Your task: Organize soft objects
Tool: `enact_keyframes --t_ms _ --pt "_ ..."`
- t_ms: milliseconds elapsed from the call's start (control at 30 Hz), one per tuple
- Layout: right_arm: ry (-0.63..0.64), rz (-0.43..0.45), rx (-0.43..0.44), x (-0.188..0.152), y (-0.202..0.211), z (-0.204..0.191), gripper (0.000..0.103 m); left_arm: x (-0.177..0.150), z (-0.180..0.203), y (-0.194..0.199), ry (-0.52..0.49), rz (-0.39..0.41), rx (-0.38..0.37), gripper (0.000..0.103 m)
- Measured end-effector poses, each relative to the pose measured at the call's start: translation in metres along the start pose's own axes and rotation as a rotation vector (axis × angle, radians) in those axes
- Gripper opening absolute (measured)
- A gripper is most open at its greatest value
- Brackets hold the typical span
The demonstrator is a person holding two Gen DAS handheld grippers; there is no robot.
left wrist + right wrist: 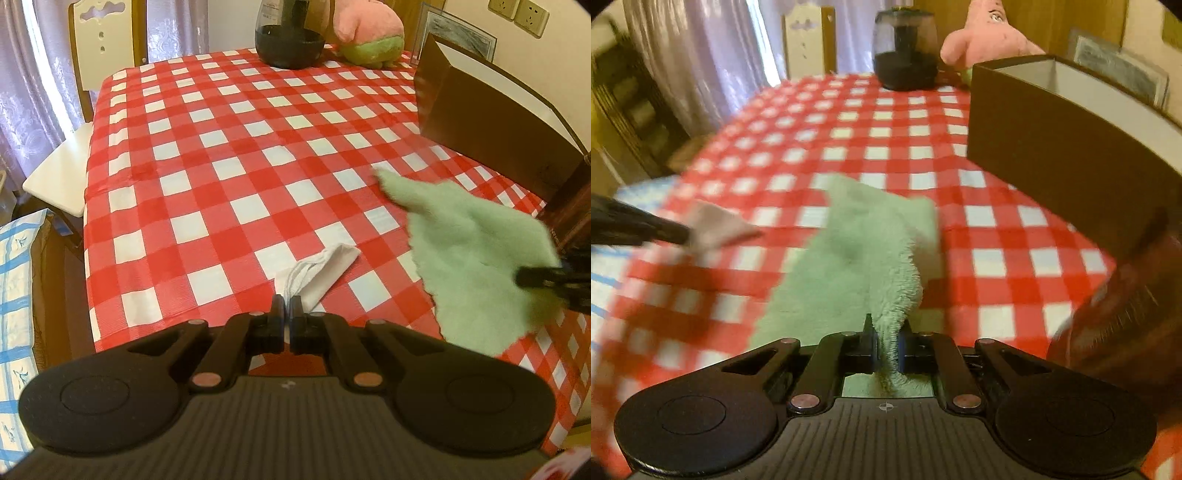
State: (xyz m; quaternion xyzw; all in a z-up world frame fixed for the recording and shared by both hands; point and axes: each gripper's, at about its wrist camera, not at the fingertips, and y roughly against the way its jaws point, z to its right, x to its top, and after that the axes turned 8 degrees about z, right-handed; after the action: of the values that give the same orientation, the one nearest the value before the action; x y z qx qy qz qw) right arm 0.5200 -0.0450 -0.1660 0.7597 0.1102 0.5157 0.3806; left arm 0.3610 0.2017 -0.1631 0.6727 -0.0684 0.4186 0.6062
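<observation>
A fluffy green towel (857,258) drapes over the red-and-white checked tablecloth (886,140), and one bunched corner of it rises between the fingers of my right gripper (886,332), which is shut on it. In the left wrist view the same green towel (476,251) hangs from the right gripper (524,277) at the right edge. My left gripper (286,310) is shut on the end of a small folded white cloth (321,269). The right wrist view shows that white cloth (716,225) at the left gripper's tip (683,232), blurred.
An open brown box (1052,155) with a pale inside stands at the right on the table. At the far end are a dark jar (290,40) and a pink and green plush toy (369,29). A white chair (92,44) stands at the far left corner.
</observation>
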Motion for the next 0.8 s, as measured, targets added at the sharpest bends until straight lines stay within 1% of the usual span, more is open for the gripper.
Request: enact_keyframes --t_ms 67,100,167,233,300,367,433,467,533,600,667,700,733,800 --pt "-0.078 0.024 0.068 0.001 0.029 0.007 0.009 0.000 -0.001 0.001 -0.001 0.003 -0.005 0.002" --pt "-0.092 0.039 0.078 0.003 0.042 0.009 0.009 0.000 -0.001 0.001 -0.001 0.003 -0.007 0.002" --pt "-0.107 0.052 0.081 0.007 0.073 0.014 0.009 0.000 0.000 0.002 -0.003 0.005 -0.012 0.002" --pt "-0.112 0.051 0.114 0.013 0.097 0.018 0.009 0.000 0.001 0.003 -0.005 0.006 -0.020 0.002" --pt "-0.094 0.031 0.170 0.019 0.112 0.013 0.009 -0.001 0.002 0.003 -0.010 0.005 -0.030 0.002" --pt "-0.086 0.021 0.221 0.023 0.110 0.006 0.009 -0.002 0.004 0.002 -0.016 0.003 -0.036 0.002" --pt "-0.111 0.013 0.275 0.021 0.093 -0.001 0.009 -0.002 0.005 0.001 -0.017 -0.001 -0.041 0.002" --pt "-0.131 0.010 0.280 0.018 0.079 -0.002 0.009 -0.003 0.006 0.000 -0.016 -0.002 -0.042 0.002" --pt "-0.157 -0.009 0.233 0.011 0.047 -0.006 0.009 -0.003 0.007 0.000 -0.016 -0.003 -0.042 0.002" --pt "-0.150 -0.025 0.142 0.003 0.025 -0.006 0.009 -0.004 0.008 0.000 -0.020 -0.001 -0.040 0.002" --pt "-0.112 -0.062 0.024 -0.007 0.008 -0.006 0.010 -0.005 0.009 0.001 -0.020 -0.001 -0.039 0.002" --pt "-0.103 -0.060 -0.013 -0.011 0.005 -0.005 0.010 -0.005 0.009 0.001 -0.018 -0.001 -0.040 0.002" --pt "-0.108 -0.043 -0.031 -0.015 0.003 -0.003 0.012 -0.005 0.009 0.000 -0.017 -0.002 -0.040 0.002" --pt "-0.139 -0.029 -0.039 -0.019 0.003 0.002 0.035 -0.007 0.011 -0.001 -0.019 -0.006 -0.037 0.002"
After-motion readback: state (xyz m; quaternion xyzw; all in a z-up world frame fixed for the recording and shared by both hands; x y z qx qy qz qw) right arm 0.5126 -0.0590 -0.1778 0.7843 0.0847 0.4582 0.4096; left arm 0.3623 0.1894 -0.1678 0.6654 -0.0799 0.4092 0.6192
